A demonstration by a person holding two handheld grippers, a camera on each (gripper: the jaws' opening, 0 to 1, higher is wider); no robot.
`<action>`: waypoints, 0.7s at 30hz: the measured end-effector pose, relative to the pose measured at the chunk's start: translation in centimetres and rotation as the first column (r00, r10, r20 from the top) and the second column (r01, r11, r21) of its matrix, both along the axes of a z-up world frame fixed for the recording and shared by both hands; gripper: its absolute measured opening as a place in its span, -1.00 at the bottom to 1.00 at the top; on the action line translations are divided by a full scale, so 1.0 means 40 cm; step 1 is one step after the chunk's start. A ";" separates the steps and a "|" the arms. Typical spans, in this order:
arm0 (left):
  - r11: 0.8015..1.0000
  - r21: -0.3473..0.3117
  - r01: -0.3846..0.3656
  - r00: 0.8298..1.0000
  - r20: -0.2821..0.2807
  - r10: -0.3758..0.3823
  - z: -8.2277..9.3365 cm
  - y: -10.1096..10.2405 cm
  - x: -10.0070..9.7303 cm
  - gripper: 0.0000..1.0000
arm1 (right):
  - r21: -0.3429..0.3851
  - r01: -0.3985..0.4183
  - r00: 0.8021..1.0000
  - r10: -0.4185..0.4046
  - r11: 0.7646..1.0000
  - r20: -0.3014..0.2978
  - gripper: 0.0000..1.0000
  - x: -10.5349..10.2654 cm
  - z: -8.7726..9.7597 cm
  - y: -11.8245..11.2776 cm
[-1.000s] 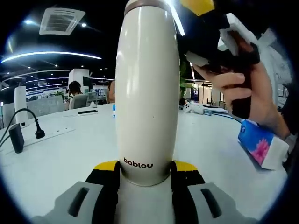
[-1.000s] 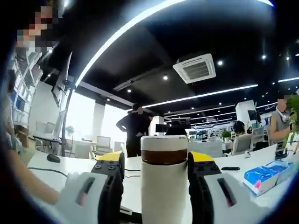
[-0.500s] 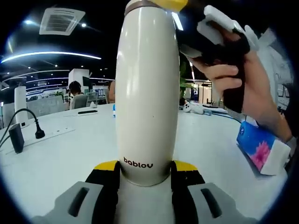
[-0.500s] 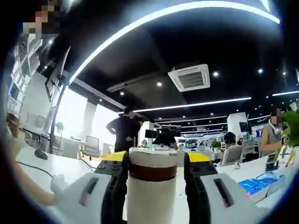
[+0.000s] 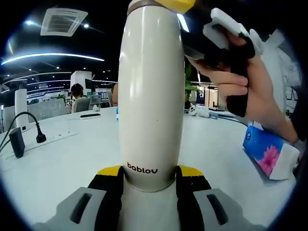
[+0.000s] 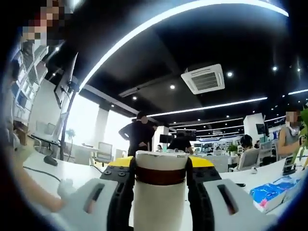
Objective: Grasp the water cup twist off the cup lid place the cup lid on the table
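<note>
Left claw (image 5: 149, 185) clamping cup (image 5: 151, 96) low near base, cup standing upright on table (image 5: 62, 159). Right claw (image 6: 161, 168) pinching lid (image 6: 161, 163) up top. Smooth glossy body, probably slippery, stiff; guessing firm squeeze needed low while twisting. Tissue pack (image 5: 268, 154) sitting right.

Both tools (image 5: 150, 180) (image 6: 161, 168) clamped, jaws closed inward.

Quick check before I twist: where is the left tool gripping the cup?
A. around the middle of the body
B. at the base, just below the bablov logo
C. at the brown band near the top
B: the left tool's yellow-tipped jaws clamp the water cup at its base, flanking the logo.
</note>
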State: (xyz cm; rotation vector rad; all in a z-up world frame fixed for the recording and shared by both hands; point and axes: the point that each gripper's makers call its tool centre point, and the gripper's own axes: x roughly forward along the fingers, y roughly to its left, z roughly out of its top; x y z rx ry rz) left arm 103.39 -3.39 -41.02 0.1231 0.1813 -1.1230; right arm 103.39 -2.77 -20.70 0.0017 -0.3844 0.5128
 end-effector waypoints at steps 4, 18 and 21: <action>1.000 0.000 0.000 1.000 0.000 0.000 0.000 -0.001 0.001 -0.10 | 0.023 -0.053 0.999 0.053 0.998 0.000 -0.10 0.002 0.000 -0.003; 1.000 0.000 0.002 1.000 0.000 -0.002 0.000 -0.002 0.003 -0.10 | 0.094 -0.181 0.983 0.182 0.979 -0.004 -0.10 0.003 -0.002 0.002; 1.000 0.000 0.003 1.000 0.000 -0.003 0.000 -0.003 0.003 -0.10 | 0.094 -0.202 0.979 0.203 0.975 -0.002 -0.10 0.003 -0.001 0.002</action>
